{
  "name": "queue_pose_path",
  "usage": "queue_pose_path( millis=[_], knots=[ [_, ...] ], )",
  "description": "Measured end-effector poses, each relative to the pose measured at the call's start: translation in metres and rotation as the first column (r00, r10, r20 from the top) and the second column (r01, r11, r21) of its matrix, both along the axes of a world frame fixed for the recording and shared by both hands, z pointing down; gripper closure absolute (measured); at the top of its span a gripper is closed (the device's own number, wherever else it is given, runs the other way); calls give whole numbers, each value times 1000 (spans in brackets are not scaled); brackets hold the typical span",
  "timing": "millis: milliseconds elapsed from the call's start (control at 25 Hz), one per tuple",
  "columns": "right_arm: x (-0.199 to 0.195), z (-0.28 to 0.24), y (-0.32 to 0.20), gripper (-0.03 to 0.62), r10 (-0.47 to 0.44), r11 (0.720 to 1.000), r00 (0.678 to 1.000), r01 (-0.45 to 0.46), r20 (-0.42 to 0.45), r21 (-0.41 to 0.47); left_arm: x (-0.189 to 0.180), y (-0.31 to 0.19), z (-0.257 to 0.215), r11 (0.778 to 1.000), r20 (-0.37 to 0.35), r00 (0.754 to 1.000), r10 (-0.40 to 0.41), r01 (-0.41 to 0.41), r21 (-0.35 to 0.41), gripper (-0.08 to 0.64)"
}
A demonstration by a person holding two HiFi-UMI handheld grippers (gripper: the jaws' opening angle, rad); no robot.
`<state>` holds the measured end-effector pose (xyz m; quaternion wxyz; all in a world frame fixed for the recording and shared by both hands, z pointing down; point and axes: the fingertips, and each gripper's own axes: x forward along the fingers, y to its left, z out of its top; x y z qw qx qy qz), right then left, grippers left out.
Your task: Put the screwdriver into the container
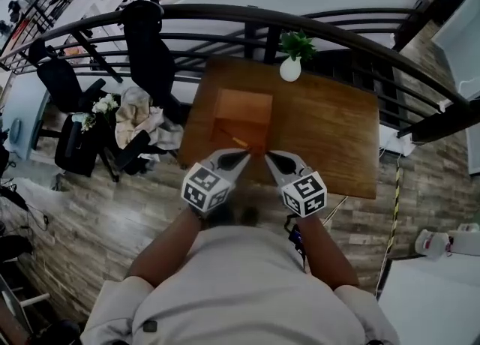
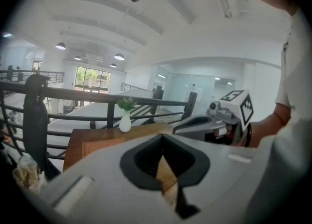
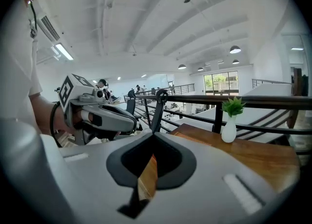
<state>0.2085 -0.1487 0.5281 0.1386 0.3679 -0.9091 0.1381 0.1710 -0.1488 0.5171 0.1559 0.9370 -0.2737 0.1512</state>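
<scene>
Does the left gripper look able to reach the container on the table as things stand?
Probably yes. The container sits on the table just beyond the left gripper, and nothing stands between them. The gripper's jaws are shut.

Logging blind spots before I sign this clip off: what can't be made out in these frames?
- Screwdriver: in the head view, only a tiny orange sliver at the near wall of the container, too small to tell whether it lies inside or outside.
- Gripper views: the left gripper and right gripper each block their own view of the near table; no screwdriver shows there.
- Container's inside: the left gripper view sees it edge-on, rim only.
</scene>
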Motion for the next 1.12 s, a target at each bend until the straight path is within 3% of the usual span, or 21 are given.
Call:
queue_pose_path(
  millis=[280, 600, 920, 1120],
  knots=[
    [-8, -1, 16, 584, 15, 1000, 1000, -15, 15, 20, -19, 19, -4, 1000, 0, 1000, -9, 9, 11, 555],
    [-35, -18, 34, 584, 40, 998, 999, -42, 32, 51, -44, 34, -17, 998, 1, 999, 52, -52, 28, 555],
    [-86, -25, 61, 584, 65, 995, 997, -68, 39, 76, -104, 61, -25, 996, -28, 996, 88, -87, 34, 555],
    [-112, -32, 85, 584, 88, 992, 995, -92, 55, 84, -137, 75, -39, 990, -48, 992, 114, -109, 94, 555]
  ],
)
